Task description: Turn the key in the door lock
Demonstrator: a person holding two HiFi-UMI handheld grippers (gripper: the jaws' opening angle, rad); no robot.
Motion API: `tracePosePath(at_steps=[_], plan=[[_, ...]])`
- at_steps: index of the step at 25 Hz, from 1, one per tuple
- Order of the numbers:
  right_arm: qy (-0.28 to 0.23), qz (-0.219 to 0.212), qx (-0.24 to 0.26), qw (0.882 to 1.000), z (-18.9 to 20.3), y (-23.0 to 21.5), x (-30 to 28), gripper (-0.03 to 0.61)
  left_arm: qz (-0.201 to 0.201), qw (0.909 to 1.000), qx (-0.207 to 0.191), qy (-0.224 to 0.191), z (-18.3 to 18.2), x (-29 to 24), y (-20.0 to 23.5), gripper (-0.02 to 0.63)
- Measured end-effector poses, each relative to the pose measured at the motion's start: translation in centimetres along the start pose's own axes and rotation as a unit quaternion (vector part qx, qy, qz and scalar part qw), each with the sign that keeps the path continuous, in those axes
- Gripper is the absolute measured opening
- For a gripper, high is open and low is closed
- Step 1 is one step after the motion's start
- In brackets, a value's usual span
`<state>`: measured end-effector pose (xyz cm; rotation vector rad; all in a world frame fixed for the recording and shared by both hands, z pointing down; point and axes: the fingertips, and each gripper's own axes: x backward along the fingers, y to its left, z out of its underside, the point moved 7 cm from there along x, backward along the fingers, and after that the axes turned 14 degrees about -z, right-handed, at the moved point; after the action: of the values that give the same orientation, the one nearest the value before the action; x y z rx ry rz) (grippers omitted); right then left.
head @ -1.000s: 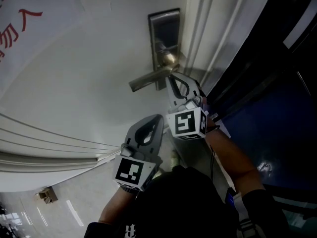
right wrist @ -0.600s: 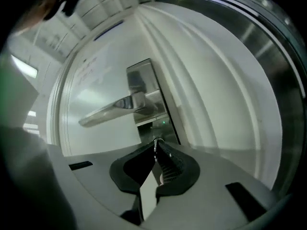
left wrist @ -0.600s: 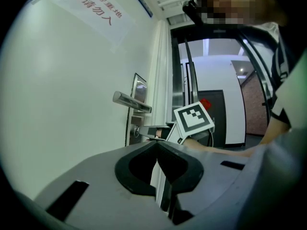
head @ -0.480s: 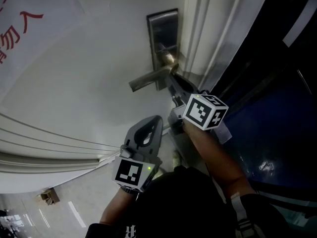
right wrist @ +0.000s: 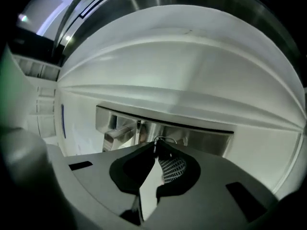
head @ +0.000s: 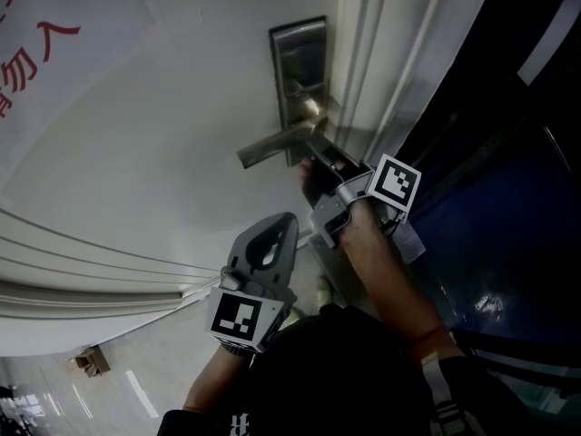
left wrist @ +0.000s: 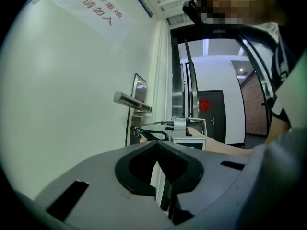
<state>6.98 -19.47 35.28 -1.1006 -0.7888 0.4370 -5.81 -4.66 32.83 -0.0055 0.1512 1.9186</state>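
Note:
A steel lock plate (head: pixel 302 62) with a lever handle (head: pixel 272 143) is set in the white door (head: pixel 163 153). My right gripper (head: pixel 315 154) reaches to the plate just below the lever, rolled onto its side, with its marker cube (head: pixel 396 182) turned to the right. In the right gripper view its jaws (right wrist: pixel 156 147) are shut on the key, of which only the wire ring (right wrist: pixel 164 139) shows against the plate (right wrist: pixel 206 138). The left gripper view shows the right gripper (left wrist: pixel 139 133) at the lock under the lever (left wrist: pixel 132 101). My left gripper (head: pixel 289 218) hangs back from the door, shut and empty.
The white door frame (head: pixel 381 53) runs just right of the lock, with dark glass (head: pixel 508 198) beyond it. Red characters (head: pixel 36 44) are printed on the door at upper left. A small box (head: pixel 88 359) lies on the shiny floor at lower left.
My right gripper has rolled at the lock, its marker cube swinging from facing the head camera round to the right. The left gripper has stayed still.

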Motion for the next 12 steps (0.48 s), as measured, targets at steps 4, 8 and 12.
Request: tracePosePath(at_steps=[4,8,12], plan=[[-0.014,-0.023,-0.076,0.997,0.07,-0.45,-0.01,0.023,0.001,1.0,0.0,0.0,0.01,-0.02,-0.05,0.008],[-0.018,-0.032,-0.108,0.993,0.06,-0.64,-0.01,0.023,0.001,1.0,0.001,0.0,0.01,-0.04,-0.1,0.008],[-0.02,-0.033,-0.114,0.993,0.08,-0.61,-0.01,0.023,0.0,1.0,0.001,0.0,0.0,0.01,-0.06,0.008]])
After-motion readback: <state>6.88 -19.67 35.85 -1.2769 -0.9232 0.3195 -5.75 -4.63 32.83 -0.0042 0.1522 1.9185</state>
